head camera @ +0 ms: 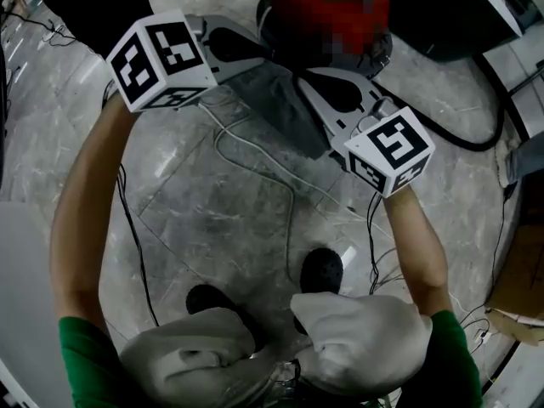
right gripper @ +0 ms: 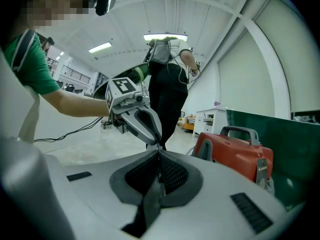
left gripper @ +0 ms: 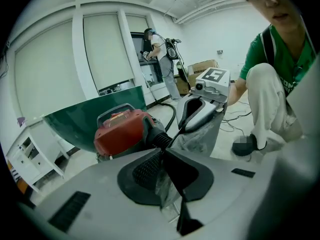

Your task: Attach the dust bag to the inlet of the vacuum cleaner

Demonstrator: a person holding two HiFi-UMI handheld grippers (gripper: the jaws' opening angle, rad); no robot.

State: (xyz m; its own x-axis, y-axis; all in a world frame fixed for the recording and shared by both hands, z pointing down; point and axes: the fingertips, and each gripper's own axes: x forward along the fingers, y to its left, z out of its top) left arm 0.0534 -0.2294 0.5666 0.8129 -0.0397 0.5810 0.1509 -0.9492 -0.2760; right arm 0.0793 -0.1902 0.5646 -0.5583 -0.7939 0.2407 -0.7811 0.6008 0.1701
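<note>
The red vacuum cleaner (left gripper: 122,131) sits on the marble floor (head camera: 221,211). Just beside it, the grey dust bag (head camera: 285,113) hangs between the left claw (head camera: 260,62) and the right claw (head camera: 304,78). Both claws are clamped shut on its upper edge.

The grey marble floor (head camera: 212,228) has a thin white cable (head camera: 255,171) looping across it (a black cable (head camera: 138,257) runs close by). A green board (left gripper: 85,121) stands by the white wall. A cardboard box (head camera: 520,287) sits at the right. A white cabinet (right gripper: 212,120) stands farther off.
</note>
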